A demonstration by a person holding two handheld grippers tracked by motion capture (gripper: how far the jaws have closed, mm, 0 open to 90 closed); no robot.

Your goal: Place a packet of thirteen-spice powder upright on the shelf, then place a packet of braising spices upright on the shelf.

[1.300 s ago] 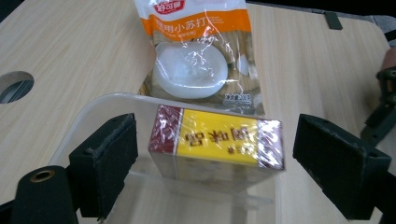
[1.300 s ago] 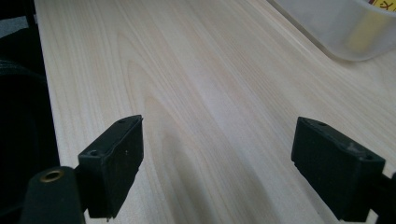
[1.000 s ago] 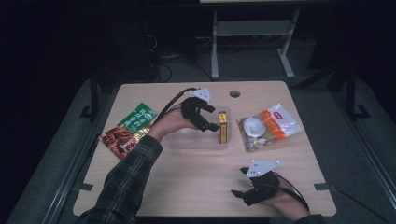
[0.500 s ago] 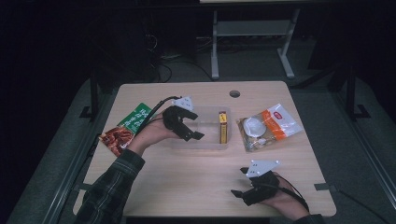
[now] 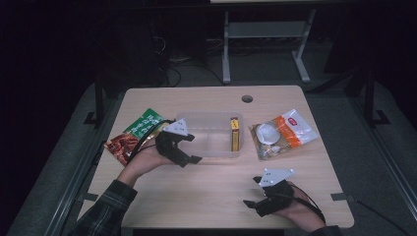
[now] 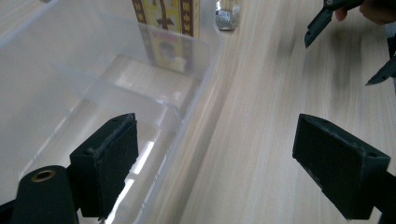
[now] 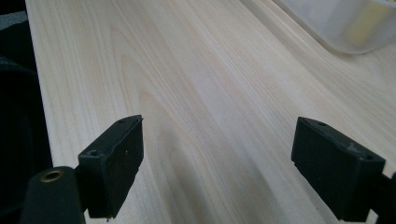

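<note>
At the bin's near-left corner, the left gripper hovers with jaws spread wide and nothing between them; one jaw hangs over the bin's inside, the other over the worktop. Inside the bin, at its right end, stands a yellow box. Right of the bin lies what looks like a snack bag. Nearer the person than the bin, the right gripper rests low over the worktop, also wide and empty.

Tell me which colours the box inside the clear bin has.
The box is yellow with dark red-brown patterning; the left gripper view shows it best.
</note>
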